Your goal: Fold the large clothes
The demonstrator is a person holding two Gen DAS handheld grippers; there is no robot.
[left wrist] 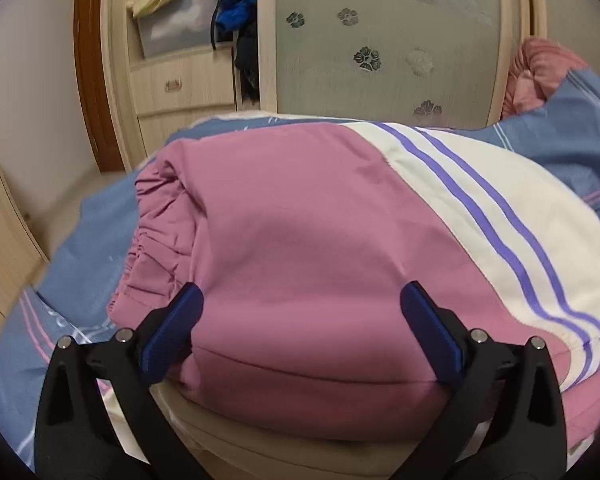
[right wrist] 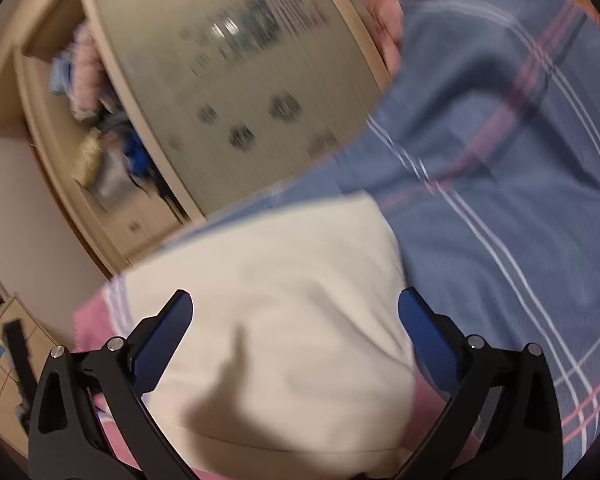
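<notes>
- The garment (left wrist: 300, 240), pink with a cream panel crossed by purple stripes, lies already doubled into a thick bundle on the blue plaid bedspread (left wrist: 572, 152); a gathered, elasticated edge (left wrist: 152, 248) bunches at its left side in the left wrist view.
- The left gripper (left wrist: 302, 312) sits over the pink part, its two blue fingers (left wrist: 180, 320) spread wide with the near folded edge of the bundle between them; nothing is pinched.
- The right gripper (right wrist: 296, 316) sits over the cream panel (right wrist: 280, 300), fingers equally splayed and gripping no cloth; this view is smeared by motion, so whether the pads touch fabric cannot be told.
- The bundle's long axis seems to run crosswise to both pairs of fingers, pink end under the left hand, cream end under the right; each hand is therefore nearest its own end.
- Judged from this, the next fold likely turns on closing both grippers on the near edge, then carrying it forward across that axis toward the wardrobe (left wrist: 380, 40).
</notes>
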